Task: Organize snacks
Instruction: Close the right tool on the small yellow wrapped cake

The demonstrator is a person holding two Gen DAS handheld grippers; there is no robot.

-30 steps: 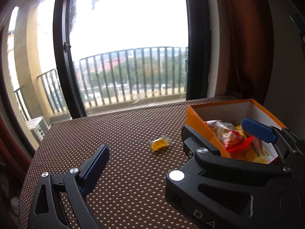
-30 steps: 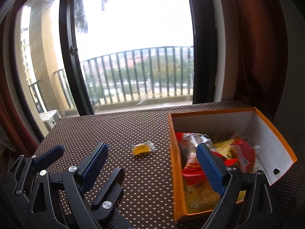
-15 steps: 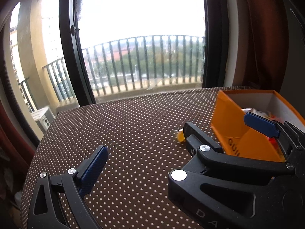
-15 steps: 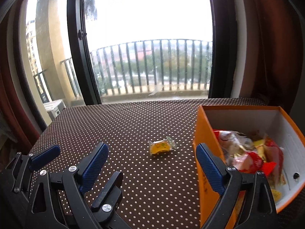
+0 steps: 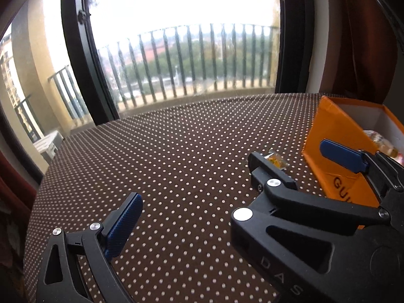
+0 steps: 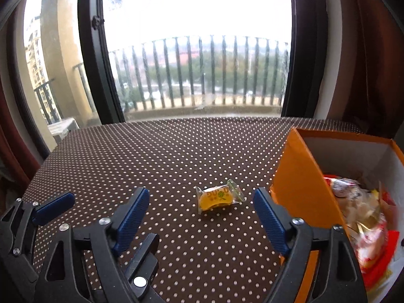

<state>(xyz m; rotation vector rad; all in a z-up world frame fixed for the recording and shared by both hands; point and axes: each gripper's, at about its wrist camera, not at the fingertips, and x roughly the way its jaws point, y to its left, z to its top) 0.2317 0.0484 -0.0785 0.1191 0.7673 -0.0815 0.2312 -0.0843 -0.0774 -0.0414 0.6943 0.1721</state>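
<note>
A small yellow wrapped candy (image 6: 218, 198) lies on the brown dotted tablecloth (image 6: 176, 151), just left of the orange box (image 6: 300, 176). My right gripper (image 6: 200, 192) hangs low over the cloth. Its jaws are closing with the candy between the blue pads and slightly ahead of the tips, and neither pad touches it. The box holds several wrapped snacks (image 6: 363, 214). In the left wrist view the right gripper (image 5: 287, 151) half hides the candy (image 5: 276, 160) beside the box (image 5: 333, 136). My left gripper (image 5: 202, 202) stands open and empty to the left, its right finger hidden.
The table runs back to a tall window (image 6: 197, 50) with a balcony railing behind it. A dark curtain (image 6: 366, 63) hangs at the right, behind the box. Bare cloth stretches left of the candy and beyond it.
Both grippers came forward and down toward the candy. The candy now sits between the right gripper's fingers, which have narrowed. The box has slid toward the right edge of both views.
</note>
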